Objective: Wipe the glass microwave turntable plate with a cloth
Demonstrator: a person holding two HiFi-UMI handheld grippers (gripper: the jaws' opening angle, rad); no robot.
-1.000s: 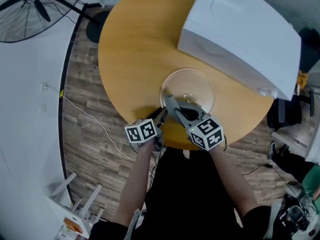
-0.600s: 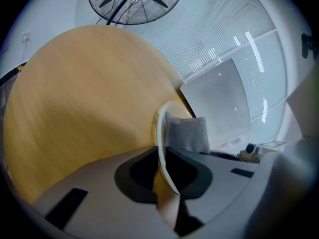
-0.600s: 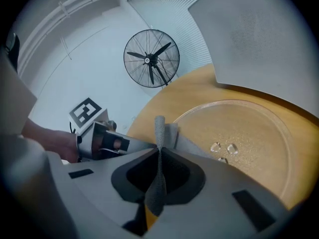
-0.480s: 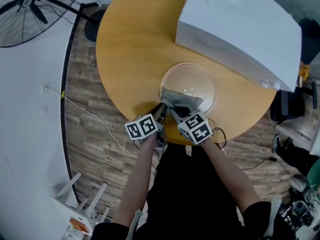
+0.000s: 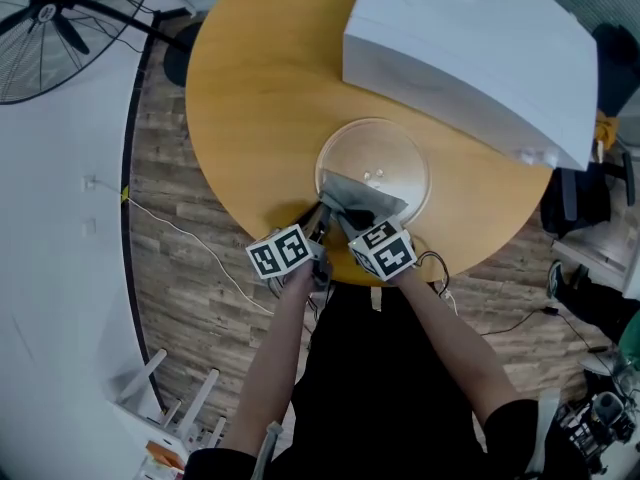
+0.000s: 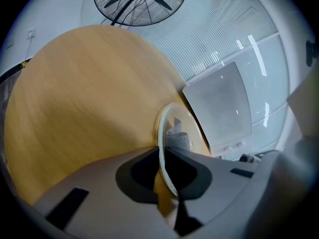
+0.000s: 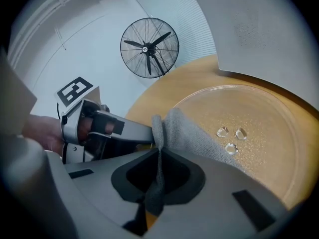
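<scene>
Two pairs of tongs meet at the near rim of the glass plate [image 5: 398, 156]. The plate lies on the round wooden desk [image 5: 260, 108], close to the desk edge on the person's side.

The left tongs [image 6: 163, 151] come in at the plate's near-left rim. Their jaws have just been closing, and the clear rim now runs through the narrow gap between them, pinched there.

The right tongs [image 7: 159, 153] sit just beside the left pair, a little further round the near rim. Their jaws are clamped on a fold of the grey cloth [image 7: 194, 138]. From that pinch the cloth spreads forward and lies on the plate's near-left part, touching the glass and covering a patch between the rim and the centre. One corner of the cloth stands up beside the tip of the left tongs.

Three small clear bumps [image 7: 230, 139] show at the plate's centre, just beyond the cloth's far edge and not covered by it. The far and right parts of the plate are bare.

Behind the plate, on the far-right side of the desk, stands a white microwave [image 5: 470, 48], near the plate's far rim. Well away from the plate, off the desk to the far left, a black floor fan [image 5: 55, 13] stands by the white wall.
</scene>
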